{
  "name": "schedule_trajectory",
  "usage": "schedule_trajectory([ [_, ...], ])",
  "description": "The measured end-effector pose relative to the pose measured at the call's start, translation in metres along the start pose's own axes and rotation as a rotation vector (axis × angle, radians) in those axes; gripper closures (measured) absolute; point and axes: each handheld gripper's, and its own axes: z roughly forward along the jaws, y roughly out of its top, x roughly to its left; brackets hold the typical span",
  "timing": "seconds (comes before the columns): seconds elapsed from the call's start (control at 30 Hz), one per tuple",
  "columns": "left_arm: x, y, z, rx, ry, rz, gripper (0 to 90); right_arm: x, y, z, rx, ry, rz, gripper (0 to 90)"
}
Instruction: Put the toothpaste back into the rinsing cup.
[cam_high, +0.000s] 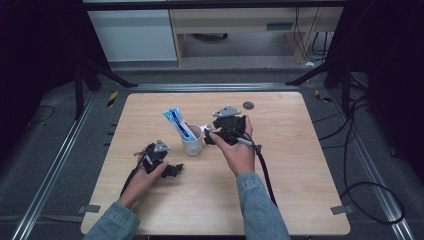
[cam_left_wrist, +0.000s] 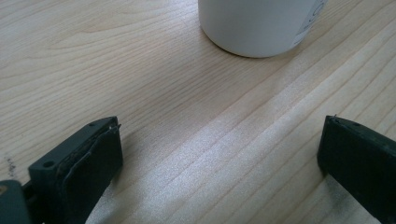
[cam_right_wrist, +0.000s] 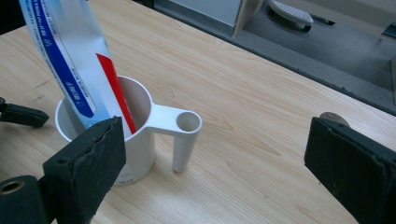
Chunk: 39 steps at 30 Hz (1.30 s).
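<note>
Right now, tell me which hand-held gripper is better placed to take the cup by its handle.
Right. The right hand-held gripper is open beside the white cup, its handle just ahead. The left hand-held gripper sits farther back.

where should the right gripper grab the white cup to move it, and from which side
Probably the handle: it sticks out of the white cup on the side facing the right gripper, whose jaws stand open and empty. Come in level from that side and close across the handle's upright post. The rim is poorer, since the toothpaste tube leans inside against it.
</note>
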Motion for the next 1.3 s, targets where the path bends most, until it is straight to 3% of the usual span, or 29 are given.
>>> schedule_trajectory([
  [0.4, 0.0, 0.0, 0.0, 0.005, -0.001, 0.003, 0.0, -0.018, -0.015, -0.009, 0.021, -0.022, 0.017, 5.9],
  [0.73, 0.0, 0.0, 0.0, 0.005, 0.0, 0.003, 0.0, -0.033, -0.033, -0.018, 0.037, -0.047, 0.058, 6.9],
  [1.3, 0.0, 0.0, 0.0, 0.004, 0.0, 0.002, 0.0, -0.058, -0.062, -0.038, 0.067, -0.115, 0.103, 7.8],
])
